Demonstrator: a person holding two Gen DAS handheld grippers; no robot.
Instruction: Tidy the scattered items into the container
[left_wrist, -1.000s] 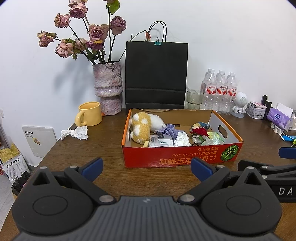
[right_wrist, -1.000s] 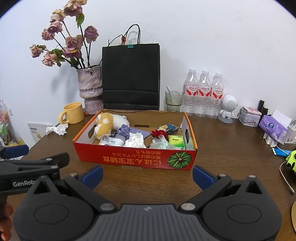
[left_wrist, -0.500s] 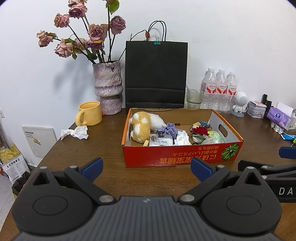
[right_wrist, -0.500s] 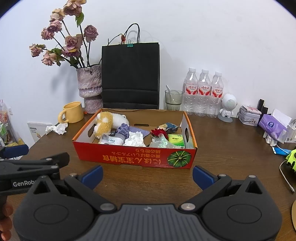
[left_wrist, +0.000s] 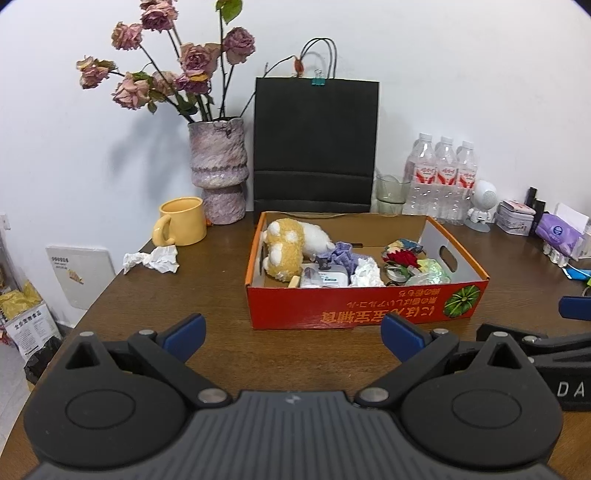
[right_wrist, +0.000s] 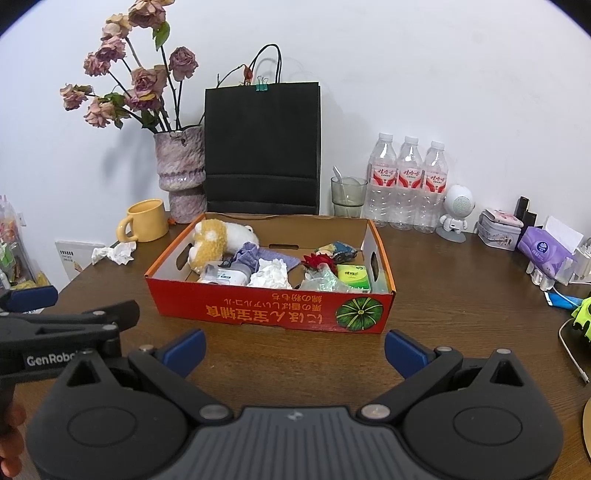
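1. Left wrist: my left gripper (left_wrist: 291, 332) stood wide open, empty, before the box (left_wrist: 365, 306); the crumpled tissue (left_wrist: 153, 258) lay outside, beside the mug (left_wrist: 183, 221).
2. Right wrist: my right gripper (right_wrist: 295, 349) gaped empty. Reaching the tissue might have knocked the mug.

I see the red cardboard box (left_wrist: 364, 304) sitting flat on the counter, open-topped; inside lie a plush toy (left_wrist: 284, 245), purple cloth (right_wrist: 255, 254), white tissue (right_wrist: 271, 275), green packet (right_wrist: 352, 277); a crumpled tissue (left_wrist: 153, 258) lies outside, left.
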